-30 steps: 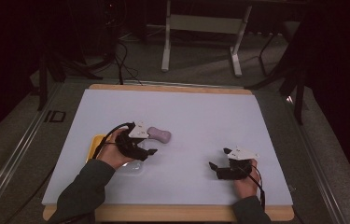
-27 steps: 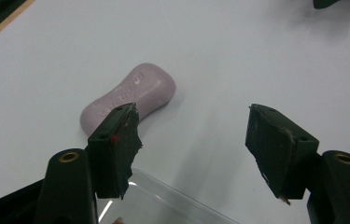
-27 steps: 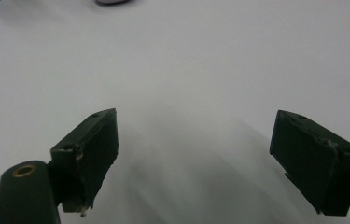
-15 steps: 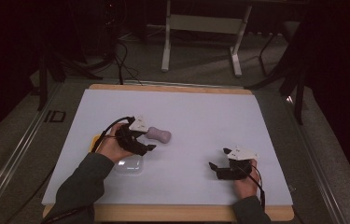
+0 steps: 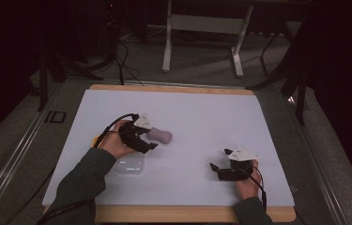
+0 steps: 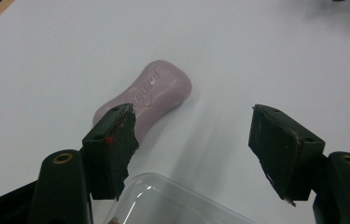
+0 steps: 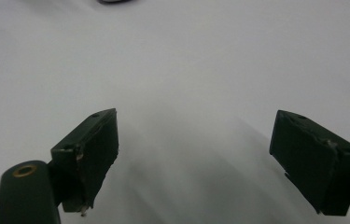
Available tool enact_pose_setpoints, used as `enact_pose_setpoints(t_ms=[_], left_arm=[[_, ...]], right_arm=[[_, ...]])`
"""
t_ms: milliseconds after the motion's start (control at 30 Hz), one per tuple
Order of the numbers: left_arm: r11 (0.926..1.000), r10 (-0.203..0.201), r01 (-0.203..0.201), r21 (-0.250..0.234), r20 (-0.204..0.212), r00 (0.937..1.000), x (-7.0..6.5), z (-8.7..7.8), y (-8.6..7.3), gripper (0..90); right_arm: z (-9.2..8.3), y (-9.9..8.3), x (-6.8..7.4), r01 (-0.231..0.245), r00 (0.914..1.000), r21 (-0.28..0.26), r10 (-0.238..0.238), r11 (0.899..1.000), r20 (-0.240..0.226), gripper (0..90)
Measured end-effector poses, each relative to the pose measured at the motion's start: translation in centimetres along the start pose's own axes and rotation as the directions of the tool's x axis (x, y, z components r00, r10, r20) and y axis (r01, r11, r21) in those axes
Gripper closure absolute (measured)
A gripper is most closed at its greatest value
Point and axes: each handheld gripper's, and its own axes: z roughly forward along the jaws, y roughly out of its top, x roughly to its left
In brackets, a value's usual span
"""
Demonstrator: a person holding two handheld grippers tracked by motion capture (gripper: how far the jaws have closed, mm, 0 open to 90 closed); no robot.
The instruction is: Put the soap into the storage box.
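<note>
A mauve bar of soap (image 5: pixel 160 136) (image 6: pixel 156 91) lies on the white table sheet (image 5: pixel 202 117). My left gripper (image 5: pixel 149 141) (image 6: pixel 193 116) hovers just at its near-left end, jaws open and just widened. Nothing is between them; the soap lies beyond and partly behind the left jaw. A clear plastic lid or dish (image 5: pixel 130 165) (image 6: pixel 172 200) lies under the left hand's near side. My right gripper (image 5: pixel 219 159) (image 7: pixel 196 116) rests open at the front right over bare sheet.
A yellow object (image 5: pixel 96 139) peeks out to the left of the left hand. The wooden table edge (image 5: pixel 187 213) runs along the front. Beyond the table stand a metal stand's legs (image 5: pixel 202 42) and cables on a dark floor.
The left hand has shifted a little away from the person, off the clear dish and up to the soap. Soap, dish and right gripper have kept their places.
</note>
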Motion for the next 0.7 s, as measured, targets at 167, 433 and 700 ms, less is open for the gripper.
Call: enact_pose_setpoints(t_ms=[167, 433, 700], left_arm=[[0.9998, 0.005, -0.005, 0.02, -0.003, 1.0, 0.3, 0.3, 0.2, 30.6], [0.9984, 0.01, -0.01, 0.056, -0.001, 0.9999, 0.8, 0.4, 0.4, 30.1], [0.9968, 0.009, -0.008, 0.079, -0.012, 0.9999, 1.5, 0.7, 0.3, 29.9]], right_arm=[[0.0, 0.0, 0.0, 0.0, 1.0, 0.0, 0.0, 1.0, 0.0, 15.1], [0.0, 0.0, 0.0, -0.003, 1.0, -0.001, 0.003, 1.0, -0.001, 15.1], [-0.1, 0.0, 0.0, -0.002, 1.0, -0.003, 0.002, 1.0, -0.002, 15.1]])
